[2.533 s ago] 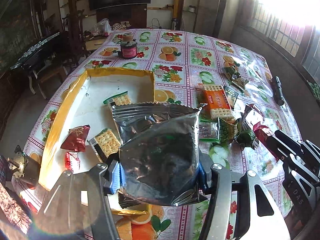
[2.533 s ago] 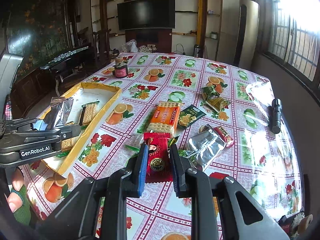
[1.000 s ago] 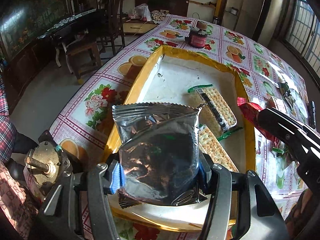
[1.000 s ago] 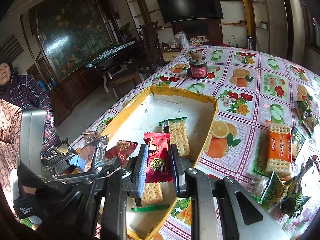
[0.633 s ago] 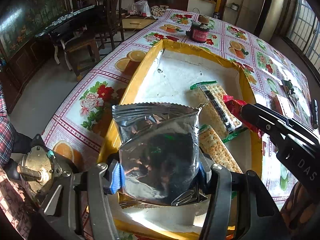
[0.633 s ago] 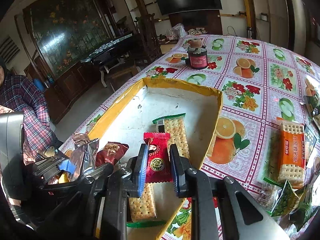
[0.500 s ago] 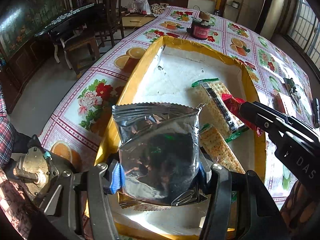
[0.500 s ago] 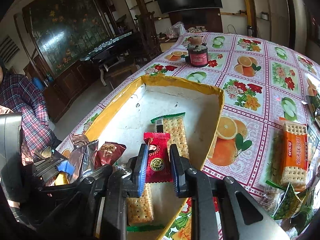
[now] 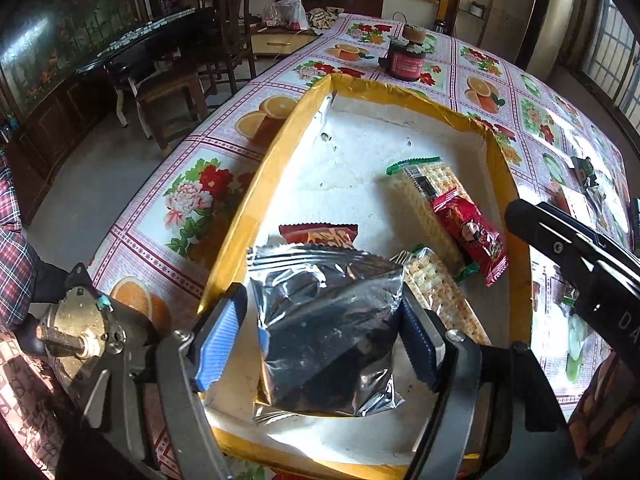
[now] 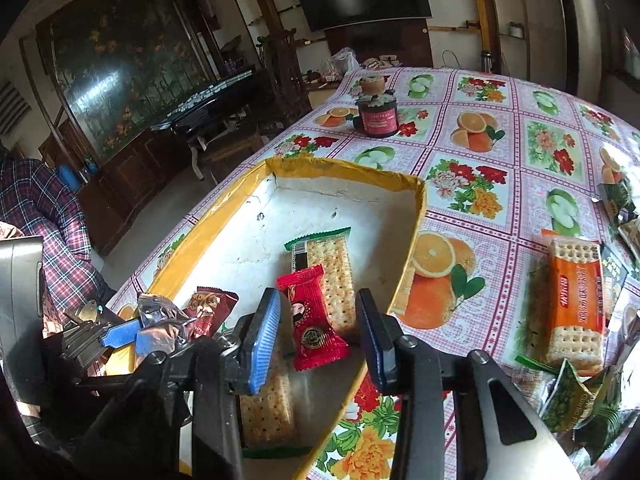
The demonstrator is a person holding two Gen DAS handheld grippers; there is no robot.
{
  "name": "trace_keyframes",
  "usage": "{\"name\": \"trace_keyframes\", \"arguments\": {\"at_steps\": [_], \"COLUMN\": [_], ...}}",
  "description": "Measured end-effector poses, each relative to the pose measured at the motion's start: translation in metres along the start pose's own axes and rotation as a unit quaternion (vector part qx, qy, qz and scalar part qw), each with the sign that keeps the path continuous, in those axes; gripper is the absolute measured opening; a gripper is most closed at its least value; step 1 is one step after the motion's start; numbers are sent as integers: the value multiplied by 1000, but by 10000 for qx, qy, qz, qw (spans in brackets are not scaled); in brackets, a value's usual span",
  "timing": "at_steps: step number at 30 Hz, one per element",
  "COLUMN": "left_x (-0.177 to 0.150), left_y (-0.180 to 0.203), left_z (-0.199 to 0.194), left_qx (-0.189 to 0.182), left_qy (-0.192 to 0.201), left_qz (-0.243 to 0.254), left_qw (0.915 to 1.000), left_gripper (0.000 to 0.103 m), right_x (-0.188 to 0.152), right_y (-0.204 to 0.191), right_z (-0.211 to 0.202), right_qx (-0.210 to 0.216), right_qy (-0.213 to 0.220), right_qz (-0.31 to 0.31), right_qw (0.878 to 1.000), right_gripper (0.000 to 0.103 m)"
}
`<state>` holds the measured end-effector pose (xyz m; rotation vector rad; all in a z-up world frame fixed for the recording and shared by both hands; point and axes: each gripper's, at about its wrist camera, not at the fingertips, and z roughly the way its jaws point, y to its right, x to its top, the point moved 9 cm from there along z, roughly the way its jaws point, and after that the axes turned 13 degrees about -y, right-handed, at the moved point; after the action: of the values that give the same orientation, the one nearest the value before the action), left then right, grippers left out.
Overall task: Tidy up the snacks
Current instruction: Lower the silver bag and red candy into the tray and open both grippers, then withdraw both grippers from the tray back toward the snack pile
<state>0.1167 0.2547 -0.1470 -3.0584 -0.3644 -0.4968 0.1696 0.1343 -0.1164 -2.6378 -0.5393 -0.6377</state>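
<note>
now that both sets of jaws have just been opening, the left gripper [image 9: 320,332] stands released around the silver foil bag [image 9: 326,332], which half a second ago it was clamping; the blue pads [image 9: 218,340] show a gap on the left side, and the bag has slumped onto the near end of the yellow-rimmed tray [image 9: 256,188], its lower edge lying on the tray's white floor. the right gripper [image 10: 316,336] has let go too: the small red packet [image 10: 310,320], pinched between its pads a moment back, now lies loose on the cracker sleeve [image 10: 332,276] inside the tray, the jaws standing apart on either side without pressing it. in my judgement that puts two more snacks in the tray and frees both hands for another trip. around the bag sit a dark red wrapper [image 9: 318,234], partly under the bag's top edge, and a second cracker sleeve [image 9: 436,292] just beside the left gripper's right finger. outside the tray, on the fruit-patterned tablecloth [image 10: 472,184], an orange cracker pack [image 10: 576,300] and green pouches [image 10: 568,400] still wait to be gathered, well apart from a dark jar [image 10: 376,118] at the far side. the two grippers hang close together over the same end of the tray, so pulling back could make them knock each other, and the left fingers flank the bag closely enough to drag it out on the retreat.
</note>
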Motion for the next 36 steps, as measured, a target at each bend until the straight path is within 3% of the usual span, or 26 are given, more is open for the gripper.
{"name": "trace_keyframes", "arguments": {"at_steps": [4,8,12,14,28,36], "left_x": [0,-3,-6,-8,-11,-11], "left_y": [7,18,32,40,73,91], "left_z": [-13,-23,-36,-41,-72,-72], "left_qx": [-21,-74,-135,-141,22,-94], "left_qy": [181,252,356,398,793,782], "left_qz": [20,72,167,241,447,608], "left_qw": [9998,9996,9991,9988,9958,9950], "left_gripper": [81,93,95,95,96,96], "right_x": [-1,1,3,0,-48,-75], "right_y": [16,36,68,82,137,173], "right_z": [-28,-55,-86,-99,-141,-150], "right_qx": [-442,-1060,-1876,-2065,-1936,-2079], "right_qy": [306,539,813,908,1029,956], "right_qz": [124,241,383,513,1045,1358], "right_qw": [9985,9926,9781,9729,9701,9640], "right_gripper": [62,64,69,70,72,72]}}
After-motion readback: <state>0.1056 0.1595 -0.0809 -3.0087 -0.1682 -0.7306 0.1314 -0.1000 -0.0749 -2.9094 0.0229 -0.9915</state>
